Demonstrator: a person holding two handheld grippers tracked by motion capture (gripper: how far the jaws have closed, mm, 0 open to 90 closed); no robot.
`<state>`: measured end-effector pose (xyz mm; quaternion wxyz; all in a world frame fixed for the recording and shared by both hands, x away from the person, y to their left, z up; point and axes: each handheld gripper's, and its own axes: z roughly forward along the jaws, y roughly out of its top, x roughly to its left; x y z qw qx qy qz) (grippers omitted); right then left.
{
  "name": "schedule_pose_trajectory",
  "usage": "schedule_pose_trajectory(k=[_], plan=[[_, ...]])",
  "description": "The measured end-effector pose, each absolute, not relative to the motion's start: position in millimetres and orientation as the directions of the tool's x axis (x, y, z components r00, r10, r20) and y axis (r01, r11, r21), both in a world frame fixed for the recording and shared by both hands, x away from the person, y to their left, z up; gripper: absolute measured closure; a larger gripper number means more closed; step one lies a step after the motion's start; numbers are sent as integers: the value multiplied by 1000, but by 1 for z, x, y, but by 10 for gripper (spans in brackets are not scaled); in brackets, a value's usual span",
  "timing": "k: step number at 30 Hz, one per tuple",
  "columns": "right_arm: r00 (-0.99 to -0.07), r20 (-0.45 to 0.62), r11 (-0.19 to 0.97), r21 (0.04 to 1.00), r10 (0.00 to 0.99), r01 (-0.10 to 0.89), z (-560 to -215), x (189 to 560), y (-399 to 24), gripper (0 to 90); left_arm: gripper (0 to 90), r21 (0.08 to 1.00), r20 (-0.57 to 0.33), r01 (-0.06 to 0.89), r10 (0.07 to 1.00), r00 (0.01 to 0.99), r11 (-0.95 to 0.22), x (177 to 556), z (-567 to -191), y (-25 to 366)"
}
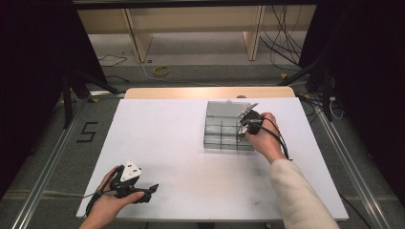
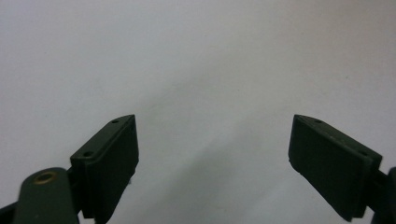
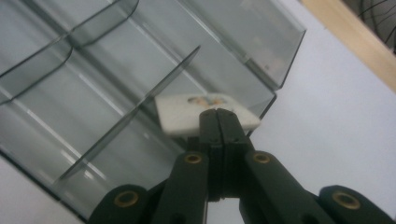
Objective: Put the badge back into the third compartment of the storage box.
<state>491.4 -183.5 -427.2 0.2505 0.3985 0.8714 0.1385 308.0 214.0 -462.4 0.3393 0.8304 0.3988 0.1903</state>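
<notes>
1. A small white card (image 3: pixel 205 113) is pinched edge-on by the right gripper (image 3: pixel 218 114), its jaws pressed together on the near edge, so the flat face stays level and free of the pads.
2. The card is held just over the clear organiser (image 3: pixel 140 70), above a compartment beside a divider (image 3: pixel 140 112); it appears to be either going in or coming out, and which cannot be told.
3. In the high view the right gripper (image 1: pixel 248 118) is seen at the organiser's (image 1: pixel 224 125) right side, angled in from the person's hand.
4. The left gripper (image 2: pixel 212 140) is kept out of the way near the table's (image 1: pixel 167 143) front-left, jaws spread wide over bare white surface, nothing between them.
5. The organiser sits unheld; a careless move could probably shift it.
</notes>
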Motion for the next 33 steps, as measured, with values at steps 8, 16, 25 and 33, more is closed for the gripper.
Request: schedule_pose_trajectory(k=[8,16,25,33], plan=[[-524,-320,607,535,789,587,-421,492,-185,898,154,715,45,534,793,608,-451,308,-463,214],[-498,-283,566,530,820,631,-431,498,-179,900,154,718,43,533,793,607,-447,308,-463,215],[-441,-275,514,569,854,642,-423,493,-182,900,155,716,43,535,793,608,-449,308,-463,214],[-459,-284,538,511,842,670,-430,490,-183,900,155,716,42,534,792,609,-449,308,-463,213]])
